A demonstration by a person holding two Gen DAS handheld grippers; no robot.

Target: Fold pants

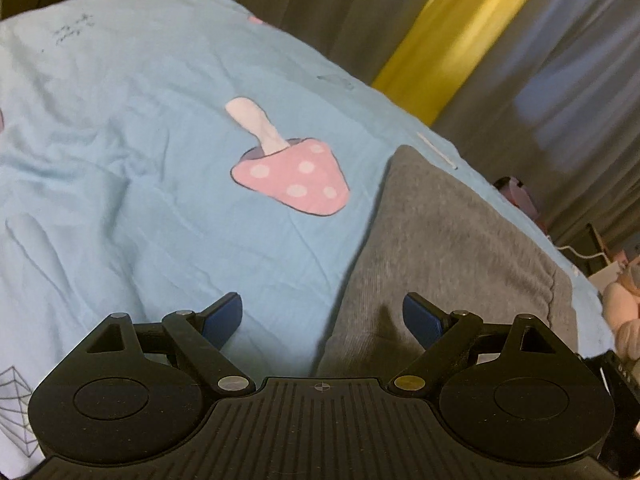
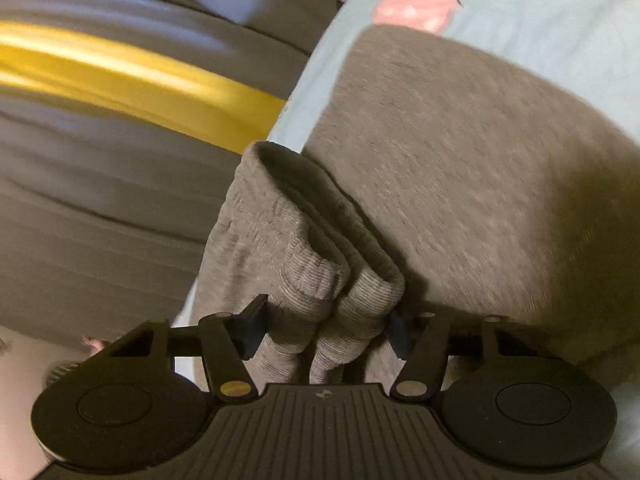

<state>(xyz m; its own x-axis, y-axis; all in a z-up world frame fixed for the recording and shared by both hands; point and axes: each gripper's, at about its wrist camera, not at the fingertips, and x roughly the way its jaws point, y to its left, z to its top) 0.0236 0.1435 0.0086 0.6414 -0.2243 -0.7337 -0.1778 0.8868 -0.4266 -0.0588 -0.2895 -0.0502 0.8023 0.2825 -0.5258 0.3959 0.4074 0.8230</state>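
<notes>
Gripping the bunched ribbed cuffs of the grey knit pants (image 2: pixel 320 280), your right gripper (image 2: pixel 324 326) is the nearer one; the body lies flat ahead on the light-blue mushroom-print bedsheet (image 1: pixel 140 140). Your left gripper (image 1: pixel 322 312) hovers released over the pants' left edge.

Bedsheet (image 1: pixel 120 140) writing: small dark scribble near the far edge, too faint for me to read.
Black edge at far right, left wrist view: pale characters, too blurred for me to read.
Right wrist view: I find no readable text.
</notes>
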